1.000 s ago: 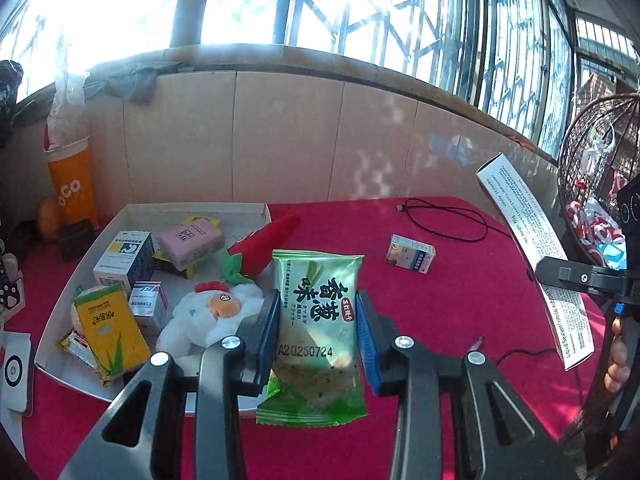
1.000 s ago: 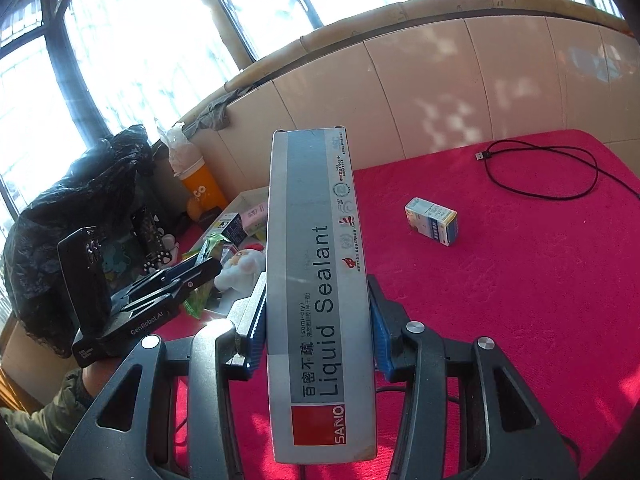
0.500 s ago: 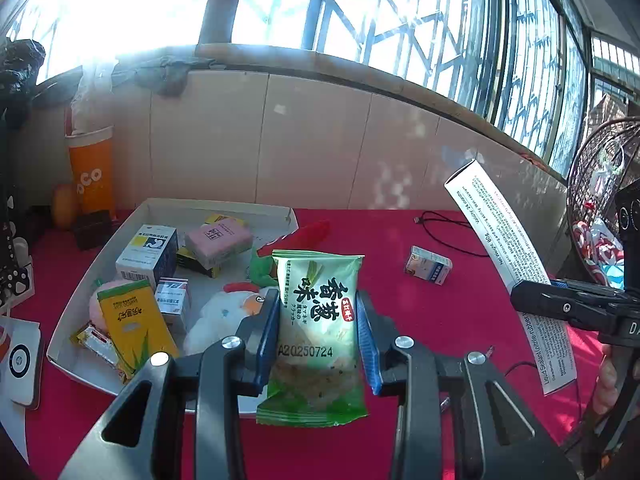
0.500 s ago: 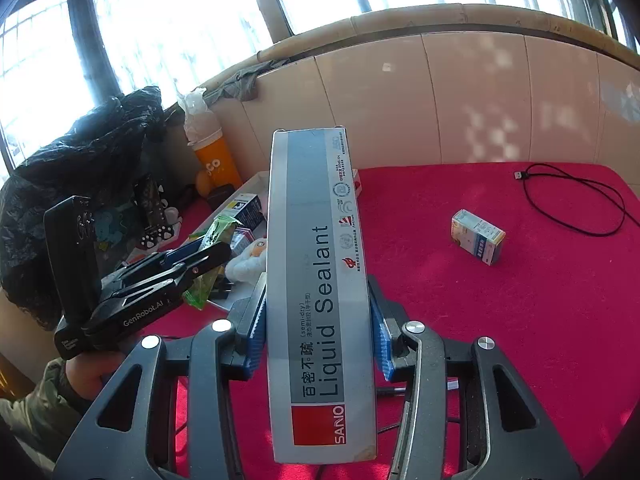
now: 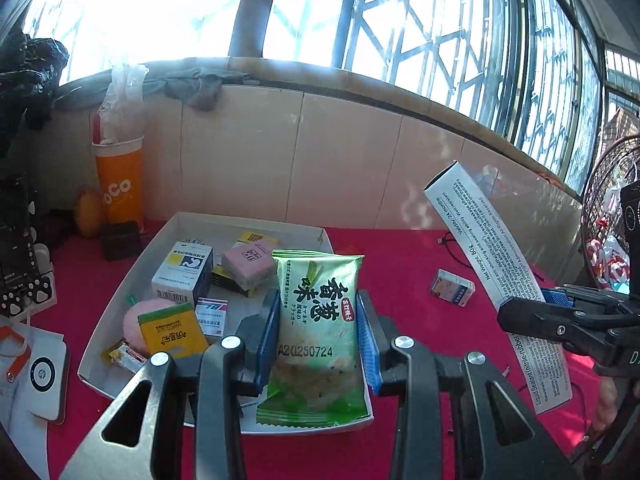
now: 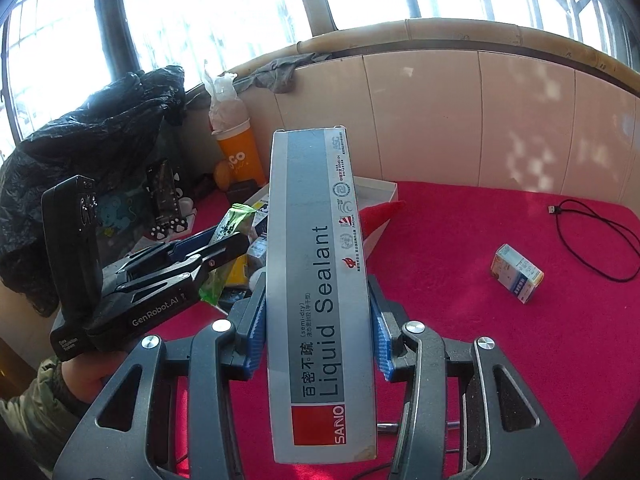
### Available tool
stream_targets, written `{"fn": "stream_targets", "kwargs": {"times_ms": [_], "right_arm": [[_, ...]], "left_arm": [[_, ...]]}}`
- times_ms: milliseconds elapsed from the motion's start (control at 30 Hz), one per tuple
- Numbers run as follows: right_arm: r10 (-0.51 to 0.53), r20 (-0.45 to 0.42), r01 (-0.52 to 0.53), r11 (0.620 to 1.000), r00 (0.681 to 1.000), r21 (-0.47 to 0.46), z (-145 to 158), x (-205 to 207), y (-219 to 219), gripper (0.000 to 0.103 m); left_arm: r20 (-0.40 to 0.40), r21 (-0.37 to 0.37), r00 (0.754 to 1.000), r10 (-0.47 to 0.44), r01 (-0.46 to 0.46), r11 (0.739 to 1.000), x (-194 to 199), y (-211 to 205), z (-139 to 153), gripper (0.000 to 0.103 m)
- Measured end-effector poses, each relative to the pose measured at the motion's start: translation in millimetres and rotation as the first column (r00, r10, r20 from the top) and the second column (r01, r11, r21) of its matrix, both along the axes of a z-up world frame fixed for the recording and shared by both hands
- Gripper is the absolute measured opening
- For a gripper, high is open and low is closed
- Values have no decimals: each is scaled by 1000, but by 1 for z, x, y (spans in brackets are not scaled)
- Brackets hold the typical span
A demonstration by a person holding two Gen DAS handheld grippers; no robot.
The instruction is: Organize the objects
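My left gripper (image 5: 318, 336) is shut on a green snack packet (image 5: 318, 320) and holds it over the near right corner of the white cardboard tray (image 5: 120, 292). The tray holds several small boxes and a pink soft toy. My right gripper (image 6: 318, 340) is shut on a long grey Liquid Sealant box (image 6: 318, 280), held above the red tablecloth right of the tray; the box also shows in the left wrist view (image 5: 496, 268). A small medicine box (image 6: 518, 267) lies alone on the cloth to the right, also in the left wrist view (image 5: 452, 293).
An orange cup (image 5: 118, 188) stands by the tiled wall behind the tray. A black cable (image 6: 592, 236) lies at the far right of the red cloth. A black bag (image 6: 80, 160) and a remote (image 5: 16, 224) sit left. A wire basket (image 5: 608, 216) is at the right.
My left gripper has moved left with the snack packet, from beside the tray to over its near right corner. The right gripper with the sealant box has swung toward the tray.
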State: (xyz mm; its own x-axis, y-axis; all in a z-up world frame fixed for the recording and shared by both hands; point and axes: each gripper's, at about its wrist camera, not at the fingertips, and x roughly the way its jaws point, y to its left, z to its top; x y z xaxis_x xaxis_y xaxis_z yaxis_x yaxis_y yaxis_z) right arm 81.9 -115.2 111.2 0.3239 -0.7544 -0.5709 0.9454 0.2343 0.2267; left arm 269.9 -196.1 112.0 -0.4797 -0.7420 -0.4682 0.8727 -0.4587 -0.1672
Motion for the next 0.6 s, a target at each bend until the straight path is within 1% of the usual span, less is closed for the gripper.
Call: {"fn": "stream_targets", "kwargs": {"times_ms": [167, 267, 367, 600], "right_arm": [[24, 8, -24, 1000, 1000, 17, 6, 17, -21, 43], [38, 5, -38, 999, 999, 21, 10, 30, -34, 43], [46, 6, -46, 999, 999, 16, 13, 41, -44, 43], [54, 53, -57, 997, 997, 55, 11, 60, -60, 43]], "left_arm": [[20, -21, 998, 67, -67, 998, 19, -18, 10, 36], [58, -36, 993, 98, -96, 995, 25, -29, 13, 36], [91, -44, 989, 114, -110, 993, 27, -38, 16, 36], [139, -32, 982, 125, -122, 992, 30, -55, 16, 36]]}}
